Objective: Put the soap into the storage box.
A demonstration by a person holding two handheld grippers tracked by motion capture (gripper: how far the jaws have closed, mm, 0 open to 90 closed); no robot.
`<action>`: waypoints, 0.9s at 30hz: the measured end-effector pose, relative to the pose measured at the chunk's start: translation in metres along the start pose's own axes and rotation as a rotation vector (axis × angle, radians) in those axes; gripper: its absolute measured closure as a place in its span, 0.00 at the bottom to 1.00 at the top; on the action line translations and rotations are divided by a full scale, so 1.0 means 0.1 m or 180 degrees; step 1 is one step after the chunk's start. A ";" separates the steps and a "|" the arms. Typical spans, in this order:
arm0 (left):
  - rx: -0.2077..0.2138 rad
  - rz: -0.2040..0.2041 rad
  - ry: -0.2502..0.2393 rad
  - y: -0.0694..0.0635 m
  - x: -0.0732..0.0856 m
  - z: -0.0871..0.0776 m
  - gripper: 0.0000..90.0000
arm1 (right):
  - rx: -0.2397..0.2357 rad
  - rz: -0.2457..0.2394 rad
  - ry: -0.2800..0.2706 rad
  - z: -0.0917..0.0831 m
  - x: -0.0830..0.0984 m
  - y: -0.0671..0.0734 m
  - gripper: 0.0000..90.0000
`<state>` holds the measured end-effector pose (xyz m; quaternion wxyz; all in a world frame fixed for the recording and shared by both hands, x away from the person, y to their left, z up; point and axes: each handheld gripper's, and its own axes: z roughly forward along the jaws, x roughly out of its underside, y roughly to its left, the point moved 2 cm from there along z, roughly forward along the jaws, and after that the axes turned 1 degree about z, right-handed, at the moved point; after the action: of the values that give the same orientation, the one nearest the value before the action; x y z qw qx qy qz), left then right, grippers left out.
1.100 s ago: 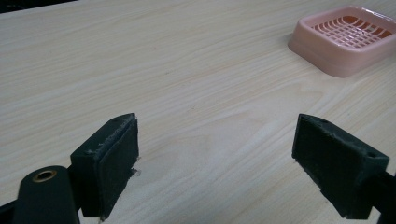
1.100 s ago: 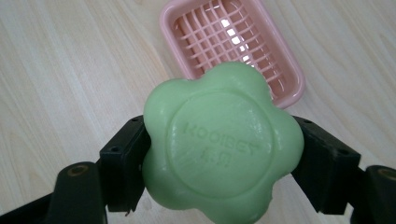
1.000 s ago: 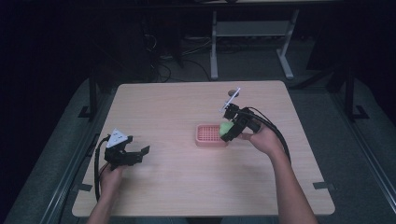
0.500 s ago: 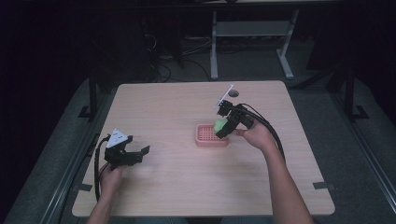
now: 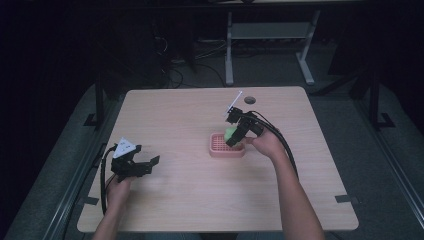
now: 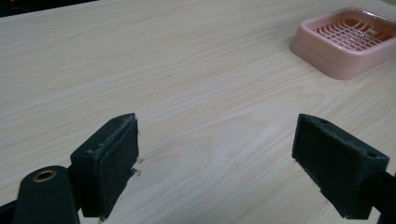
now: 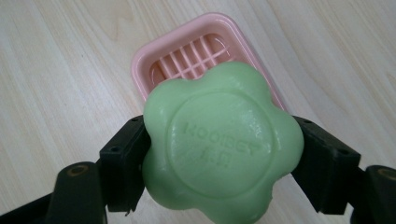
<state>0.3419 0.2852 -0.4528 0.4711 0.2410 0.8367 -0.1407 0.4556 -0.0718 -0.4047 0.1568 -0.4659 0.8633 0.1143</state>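
Fingers grip green soap, prob. above pink dish.

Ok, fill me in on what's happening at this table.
A person works at a wooden table with a gripper in each hand. The right gripper is clamped on a green flower-shaped soap and holds it just above a pink slatted soap dish, which has nothing in it. The left gripper sits off to the side near the table's left edge, jaws wide apart and holding nothing.
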 end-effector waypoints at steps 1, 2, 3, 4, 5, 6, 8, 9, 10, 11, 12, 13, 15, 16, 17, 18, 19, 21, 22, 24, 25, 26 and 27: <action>0.0003 -0.0004 0.0000 0.00 0.00 0.00 0.16 | -0.0014 0.0021 -0.0002 0.01 0.00 0.00 0.29; 0.0003 -0.0006 0.0003 0.00 0.00 0.00 0.16 | -0.0014 0.0014 -0.0003 0.02 -0.01 -0.01 0.29; 0.0000 -0.0006 0.0004 0.00 0.00 0.00 0.16 | -0.0013 0.0028 0.0006 0.03 -0.01 -0.02 0.29; -0.0006 0.0004 0.0009 0.00 0.00 0.00 0.16 | -0.0014 0.0041 0.0016 0.04 -0.02 -0.02 0.29; -0.0011 -0.0001 -0.0001 0.00 0.00 0.00 0.16 | -0.0028 0.0048 0.0024 0.06 -0.02 -0.03 0.29; -0.0011 -0.0001 -0.0001 0.00 0.00 0.00 0.16 | -0.0017 0.0063 0.0038 0.07 -0.02 -0.04 0.29; -0.0012 -0.0004 -0.0002 0.01 0.00 0.00 0.16 | -0.0029 0.0082 0.0067 0.10 -0.03 -0.04 0.29; -0.0008 -0.0004 0.0003 0.01 0.00 0.00 0.16 | -0.0026 0.0076 0.0082 0.12 -0.03 -0.05 0.29; -0.0011 -0.0001 0.0005 0.01 0.00 0.00 0.16 | -0.0035 0.0092 0.0105 0.13 -0.03 -0.04 0.29; -0.0009 0.0003 0.0001 0.00 0.00 0.00 0.16 | -0.0034 0.0082 0.0121 0.15 -0.04 -0.05 0.29; -0.0007 0.0007 0.0000 0.00 0.00 0.00 0.16 | -0.0041 0.0089 0.0136 0.17 -0.04 -0.04 0.29; -0.0004 0.0008 -0.0002 0.00 0.00 0.00 0.16 | -0.0037 0.0075 0.0146 0.19 -0.04 -0.04 0.29; -0.0007 -0.0001 -0.0007 0.00 0.00 0.00 0.16 | -0.0052 0.0099 0.0166 0.21 -0.06 -0.04 0.29; -0.0010 0.0000 -0.0007 0.00 0.00 -0.01 0.16 | -0.0058 0.0095 0.0171 0.22 -0.06 -0.04 0.29; -0.0012 -0.0003 -0.0009 0.01 0.00 -0.01 0.16 | -0.0058 0.0093 0.0174 0.24 -0.07 -0.04 0.29; -0.0009 -0.0003 0.0003 0.01 0.00 -0.01 0.16 | -0.0056 0.0092 0.0183 0.25 -0.08 -0.03 0.29; -0.0008 -0.0012 -0.0007 0.01 0.00 -0.01 0.16 | -0.0059 0.0079 0.0179 0.26 -0.09 -0.03 0.29; -0.0009 -0.0010 -0.0007 0.01 0.00 -0.01 0.16 | -0.0060 0.0083 0.0189 0.27 -0.10 -0.02 0.29; -0.0010 -0.0008 -0.0005 0.01 0.00 -0.01 0.16 | -0.0055 0.0075 0.0198 0.29 -0.11 -0.02 0.29; -0.0005 -0.0012 -0.0008 0.01 -0.01 -0.01 0.16 | -0.0045 0.0078 0.0231 0.31 -0.11 -0.02 0.29; -0.0001 -0.0008 -0.0005 0.01 -0.01 -0.01 0.16 | -0.0044 0.0079 0.0252 0.32 -0.11 -0.01 0.29; -0.0004 -0.0002 -0.0006 0.01 -0.01 -0.01 0.16 | -0.0054 0.0073 0.0257 0.33 -0.11 -0.02 0.29; -0.0007 -0.0002 -0.0012 0.01 -0.01 -0.01 0.16 | -0.0058 0.0076 0.0264 0.33 -0.11 -0.01 0.29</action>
<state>0.3419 0.2863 -0.4517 0.4730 0.2400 0.8360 -0.1404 0.4679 -0.0525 -0.4311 0.1153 -0.4613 0.8735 0.1046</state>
